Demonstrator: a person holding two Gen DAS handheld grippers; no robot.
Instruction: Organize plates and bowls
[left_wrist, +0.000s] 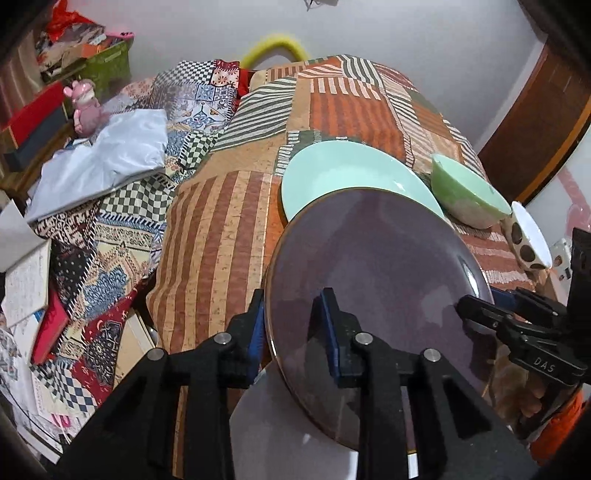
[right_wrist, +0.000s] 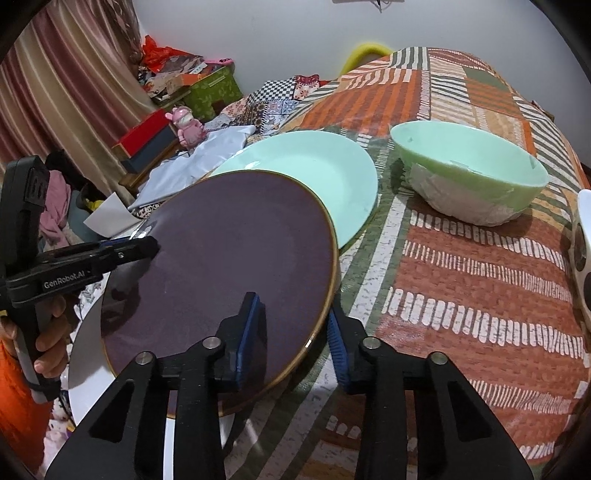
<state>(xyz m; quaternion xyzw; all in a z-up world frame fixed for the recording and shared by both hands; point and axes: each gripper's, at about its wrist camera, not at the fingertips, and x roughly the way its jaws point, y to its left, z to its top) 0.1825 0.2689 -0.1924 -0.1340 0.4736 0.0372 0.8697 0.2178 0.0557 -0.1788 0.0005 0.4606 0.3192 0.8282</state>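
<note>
A dark purple plate (left_wrist: 376, 288) (right_wrist: 221, 266) is held up, tilted, over the bed. My left gripper (left_wrist: 295, 332) is shut on its left rim. My right gripper (right_wrist: 295, 339) is shut on its right rim; it also shows in the left wrist view (left_wrist: 480, 314). The left gripper shows in the right wrist view (right_wrist: 147, 247). Behind lies a mint-green plate (left_wrist: 343, 170) (right_wrist: 317, 166). A pale green bowl (left_wrist: 469, 192) (right_wrist: 469, 173) stands to its right. A white bowl with brown dots (left_wrist: 528, 236) (right_wrist: 583, 258) is at the far right.
A white plate (left_wrist: 288, 435) (right_wrist: 92, 354) lies under the purple one. The patchwork bedspread (left_wrist: 221, 229) covers the bed. A grey plastic bag (left_wrist: 107, 155), books (left_wrist: 26, 280), a pink toy (left_wrist: 85, 107) and boxes crowd the left side.
</note>
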